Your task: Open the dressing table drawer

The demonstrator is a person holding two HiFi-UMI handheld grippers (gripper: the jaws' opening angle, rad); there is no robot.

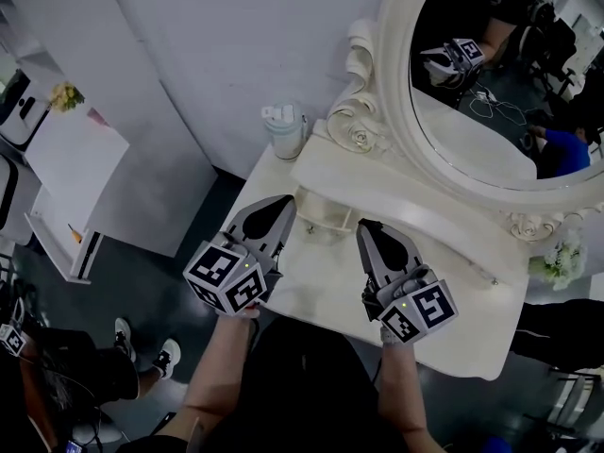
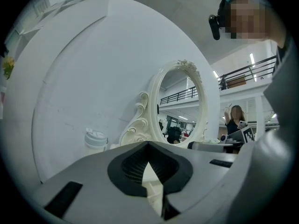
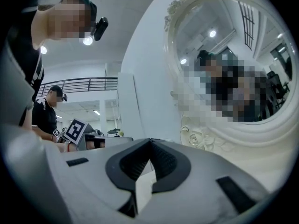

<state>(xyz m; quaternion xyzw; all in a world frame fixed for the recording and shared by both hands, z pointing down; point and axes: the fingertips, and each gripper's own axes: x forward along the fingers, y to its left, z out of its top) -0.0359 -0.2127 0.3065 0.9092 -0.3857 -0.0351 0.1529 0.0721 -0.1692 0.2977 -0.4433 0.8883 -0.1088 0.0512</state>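
The drawer (image 1: 324, 217) sat shut in the low shelf at the back of the dressing table's surface (image 1: 316, 295), at 12 o'clock from us, with what looked like a small knob (image 1: 310, 227) on its front. The left hand-held gripper (image 1: 286, 203) hovered just at its 9 o'clock and the right hand-held gripper (image 1: 366, 226) at its 3 o'clock, each with its jaws pressed together on nothing. We judged that as the main risk: unless one of them parted before reaching in, the tips would only bump the knob or skid off it. A pull off the drawer's line could jam it, we thought. A wide swing of the left one could also tip the tumbler (image 1: 283, 128) at 11 o'clock, and the mirror (image 1: 491, 83) frame stood near at 1 o'clock.
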